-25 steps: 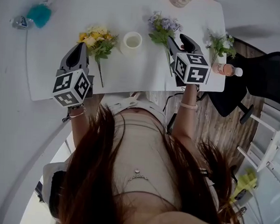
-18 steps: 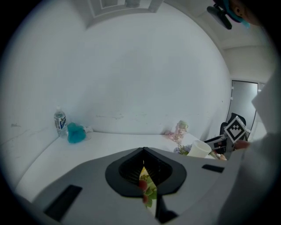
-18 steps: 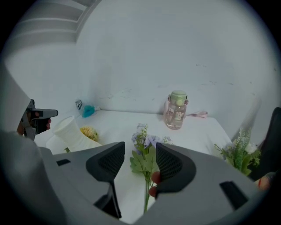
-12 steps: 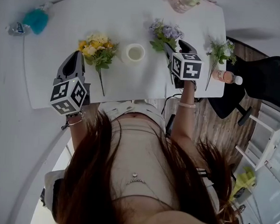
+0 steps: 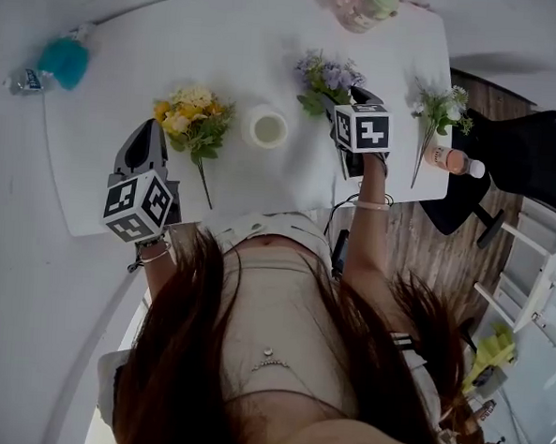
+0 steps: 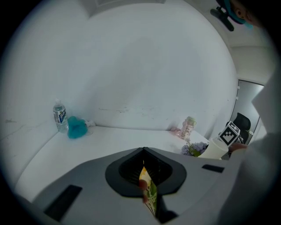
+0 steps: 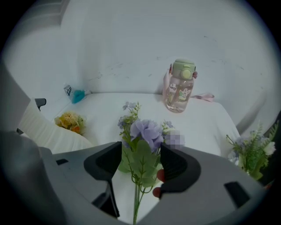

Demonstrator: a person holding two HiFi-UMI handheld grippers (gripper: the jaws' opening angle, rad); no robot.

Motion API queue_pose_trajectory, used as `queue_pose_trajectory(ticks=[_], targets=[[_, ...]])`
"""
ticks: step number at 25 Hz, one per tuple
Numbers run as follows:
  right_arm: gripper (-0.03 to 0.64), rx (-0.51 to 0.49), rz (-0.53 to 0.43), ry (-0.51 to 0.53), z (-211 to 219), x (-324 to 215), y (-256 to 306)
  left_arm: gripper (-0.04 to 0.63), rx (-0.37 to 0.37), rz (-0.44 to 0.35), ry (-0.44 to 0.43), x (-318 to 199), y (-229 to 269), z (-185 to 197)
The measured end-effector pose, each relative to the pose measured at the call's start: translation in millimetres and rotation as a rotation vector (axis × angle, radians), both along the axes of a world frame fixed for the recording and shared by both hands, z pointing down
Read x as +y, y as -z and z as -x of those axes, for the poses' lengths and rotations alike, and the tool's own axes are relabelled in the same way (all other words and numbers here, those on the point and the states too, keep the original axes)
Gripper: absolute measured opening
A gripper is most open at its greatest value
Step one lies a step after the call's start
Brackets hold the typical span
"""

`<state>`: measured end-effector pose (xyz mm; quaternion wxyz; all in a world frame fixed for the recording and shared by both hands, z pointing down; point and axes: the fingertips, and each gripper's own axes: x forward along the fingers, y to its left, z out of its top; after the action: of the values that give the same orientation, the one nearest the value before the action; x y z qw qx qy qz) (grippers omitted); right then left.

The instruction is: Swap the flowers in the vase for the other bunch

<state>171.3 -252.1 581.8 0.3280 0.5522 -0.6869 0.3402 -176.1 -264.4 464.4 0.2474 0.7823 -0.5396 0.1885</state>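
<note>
R gripper point(image 7: 139, 160) just opened wide, jaws straddling purple bunch point(image 7: 147, 132), not yet pinching; shut low on stem point(image 7: 136, 202), not leaves point(image 7: 143, 167); L gripper point(image 5: 147, 143) clenched, empty.

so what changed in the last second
The right tool came down over the purple bunch; its jaws have just been opening, and the stems stand between them, ungripped. The left tool stayed shut. The yellow bunch and vase lie where they were.
</note>
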Motion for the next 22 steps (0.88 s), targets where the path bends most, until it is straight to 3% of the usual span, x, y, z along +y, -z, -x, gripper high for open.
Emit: queue_pose_trajectory(ticks=[13, 18, 22], targets=[[0.278, -0.006, 0.125, -0.009, -2.6, -7.6, -42.7, 0.004, 0.015, 0.043, 0.014, -9.8, -12.5, -1.4], [0.261, 0.081, 0.19, 0.045, -4.9, 0.0, -61.6, 0.005, 0.005, 0.045, 0.017, -9.9, -13.5, -2.4], [0.238, 0.108, 0.184, 0.054, -2.4, -0.4, -66.0, 0.005, 0.007, 0.04, 0.018, -9.7, -12.5, -3.6]])
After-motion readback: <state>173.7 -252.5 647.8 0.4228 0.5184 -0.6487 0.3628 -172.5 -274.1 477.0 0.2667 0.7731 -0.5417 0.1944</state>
